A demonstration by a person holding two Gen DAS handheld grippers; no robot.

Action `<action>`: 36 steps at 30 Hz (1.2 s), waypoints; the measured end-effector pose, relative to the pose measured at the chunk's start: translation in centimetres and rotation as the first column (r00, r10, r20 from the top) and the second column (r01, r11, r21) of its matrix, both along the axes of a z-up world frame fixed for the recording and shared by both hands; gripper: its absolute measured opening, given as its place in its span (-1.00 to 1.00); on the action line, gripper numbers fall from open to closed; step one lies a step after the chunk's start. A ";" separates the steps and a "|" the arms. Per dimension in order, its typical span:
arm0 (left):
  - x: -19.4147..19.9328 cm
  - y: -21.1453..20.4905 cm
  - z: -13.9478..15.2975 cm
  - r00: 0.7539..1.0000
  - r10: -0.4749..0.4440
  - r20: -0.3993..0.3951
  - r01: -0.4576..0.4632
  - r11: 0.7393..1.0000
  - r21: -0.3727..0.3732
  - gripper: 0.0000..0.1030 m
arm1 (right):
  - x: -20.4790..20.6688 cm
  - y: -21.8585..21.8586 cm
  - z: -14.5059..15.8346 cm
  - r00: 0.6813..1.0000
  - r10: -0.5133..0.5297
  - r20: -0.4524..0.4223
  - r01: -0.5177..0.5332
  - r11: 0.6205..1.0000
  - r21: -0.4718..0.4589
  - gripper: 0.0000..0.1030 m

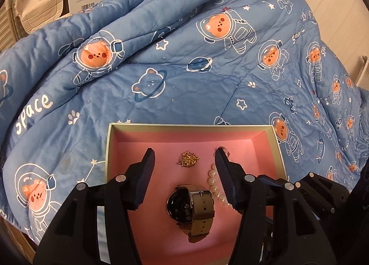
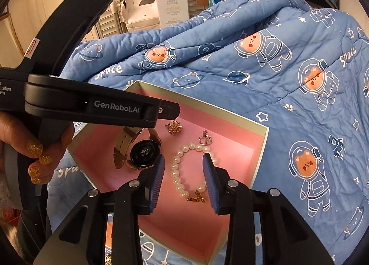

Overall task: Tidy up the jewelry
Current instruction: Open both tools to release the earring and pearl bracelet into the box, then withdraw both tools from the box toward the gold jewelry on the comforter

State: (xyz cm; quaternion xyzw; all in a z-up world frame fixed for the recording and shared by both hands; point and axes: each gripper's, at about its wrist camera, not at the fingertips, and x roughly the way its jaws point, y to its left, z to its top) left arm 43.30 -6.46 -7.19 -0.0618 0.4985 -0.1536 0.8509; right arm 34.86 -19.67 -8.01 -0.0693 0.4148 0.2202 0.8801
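On the blue space-bear quilt (image 1: 175, 62) sits the cream box with a pink lining (image 1: 189, 135), and we hold both grippers over it. Inside, from the left wrist view, the watch with a tan strap (image 1: 191, 205) lies at about 6 o'clock of the box floor, its dark face turned on edge. Just past it toward 12 o'clock we see the small gold brooch (image 1: 188, 160) lying apart from the watch. A pearl bracelet (image 1: 215, 184) runs along at 3 o'clock of the watch, partly hidden behind our left gripper's right finger.

Our left gripper (image 1: 184, 163) hangs over the box with its fingers spread wide, nothing between them; the brooch and watch show in the gap below.

From the right wrist view, the pearl bracelet (image 2: 182, 172) curls on the pink floor with a gold clasp chain at its near end. At 12 o'clock of it sits a small clear charm (image 2: 206, 138), which we cannot say is joined to it or not. The gold brooch (image 2: 173, 127) lies at 11 o'clock and the watch (image 2: 140, 153) at 9 o'clock. Our right gripper (image 2: 183, 161) stands open on either side of the bracelet, gripping nothing. The left hand (image 2: 39, 152), nails in gold glitter, grips the left gripper's handle at 9 o'clock of this view
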 end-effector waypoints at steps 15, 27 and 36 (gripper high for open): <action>-10.8 4.6 2.8 0.967 0.050 0.249 -0.039 0.998 -0.053 0.74 | -6.4 -2.0 2.3 0.998 -0.027 0.052 0.024 0.998 0.065 0.24; -19.1 5.0 -0.3 0.958 -0.003 0.286 -0.012 0.999 0.049 0.74 | -11.4 -4.5 1.4 0.995 -0.086 0.056 0.085 0.996 0.034 0.26; -22.7 4.6 -2.7 0.964 -0.023 0.266 0.003 0.997 0.075 0.74 | -14.6 -6.3 -1.0 0.994 -0.110 -0.008 0.110 0.994 0.016 0.26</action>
